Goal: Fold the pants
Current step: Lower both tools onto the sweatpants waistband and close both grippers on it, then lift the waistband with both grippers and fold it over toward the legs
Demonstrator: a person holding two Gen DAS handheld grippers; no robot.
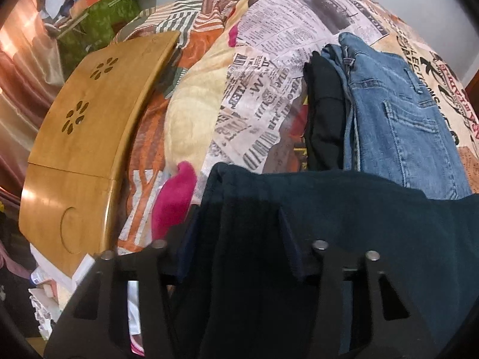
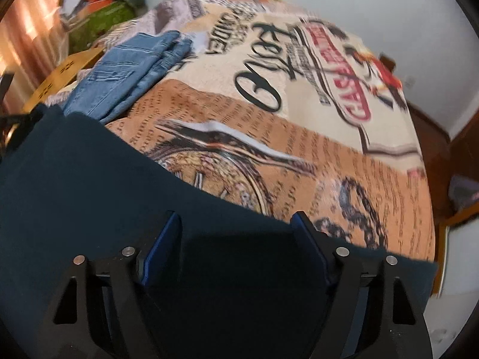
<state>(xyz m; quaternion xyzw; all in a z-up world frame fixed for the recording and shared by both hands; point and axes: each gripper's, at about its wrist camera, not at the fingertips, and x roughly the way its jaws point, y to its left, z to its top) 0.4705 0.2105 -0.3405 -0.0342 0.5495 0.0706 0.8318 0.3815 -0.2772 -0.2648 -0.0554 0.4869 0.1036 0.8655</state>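
Observation:
Dark navy pants (image 1: 344, 224) lie across the near edge of the bed and fill the bottom of both views (image 2: 104, 194). My left gripper (image 1: 239, 218) stands open, its fingers wide apart with the pants' cloth between and over them. My right gripper (image 2: 236, 227) is open too, its blue-padded fingers (image 2: 161, 239) spread over the dark cloth near the pants' right end. Whether either one pinches the cloth cannot be told.
Folded blue jeans (image 1: 398, 119) and a black garment (image 1: 323, 113) lie further back on the newspaper-print bedspread (image 2: 299, 149). A wooden lap table (image 1: 83, 137) sits at the left, a pink cloth (image 1: 173, 200) beside it. Clutter and a green box (image 1: 101, 21) stand at the far left.

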